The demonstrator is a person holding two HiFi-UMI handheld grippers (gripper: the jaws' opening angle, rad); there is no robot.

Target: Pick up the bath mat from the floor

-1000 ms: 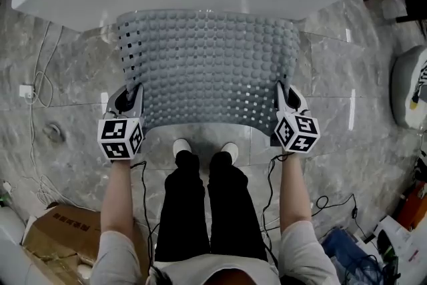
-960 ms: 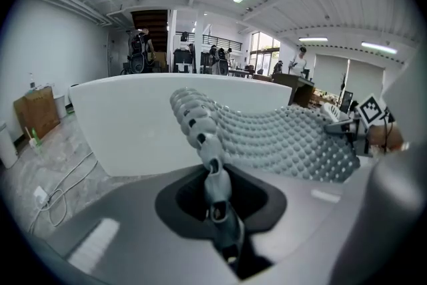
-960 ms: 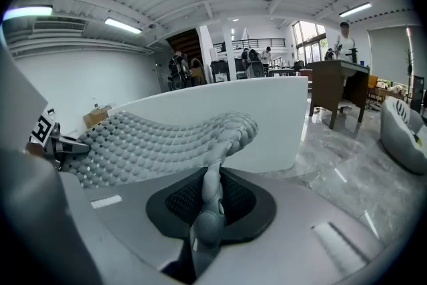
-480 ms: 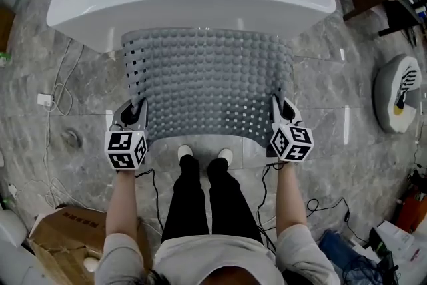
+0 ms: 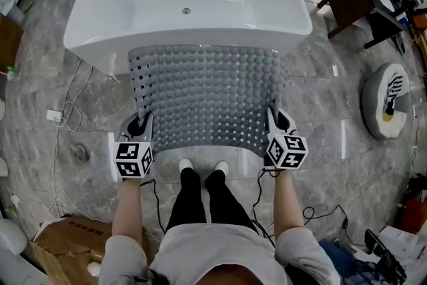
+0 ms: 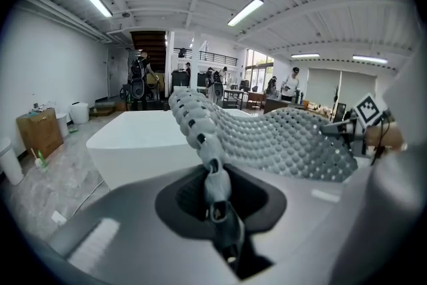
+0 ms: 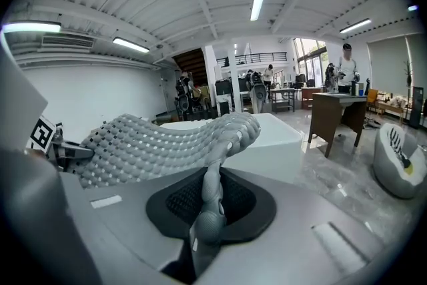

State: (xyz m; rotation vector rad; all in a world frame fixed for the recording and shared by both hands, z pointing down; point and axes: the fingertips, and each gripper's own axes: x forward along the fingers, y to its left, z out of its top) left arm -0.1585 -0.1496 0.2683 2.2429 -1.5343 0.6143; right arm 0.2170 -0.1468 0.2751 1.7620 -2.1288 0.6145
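I have the bath mat (image 5: 207,93) up off the floor (image 5: 87,103), stretched between both grippers in front of the white bathtub (image 5: 193,37). The left gripper (image 5: 139,123) has its fingers clamped on the mat's near corner on the tub's left side. In the left gripper view the knobbly grey edge runs straight out of the pinch and arches up towards the tub. The right gripper (image 5: 273,118) has its fingers clamped on the opposite near corner, and its own view shows the same pinched edge rising and curling over.

From the head view, the mat spreads from my two grips to the tub's near wall, bubble texture up, with rows of small square holes along its left side. I cannot tell whether its far edge touches the tub or the floor.

The person's shoes (image 5: 200,167) stand on the side of the mat away from the tub. A cardboard box (image 5: 60,243) lies well away from the tub at lower left, and a dark desk (image 5: 347,0) stands beside the tub's right end.
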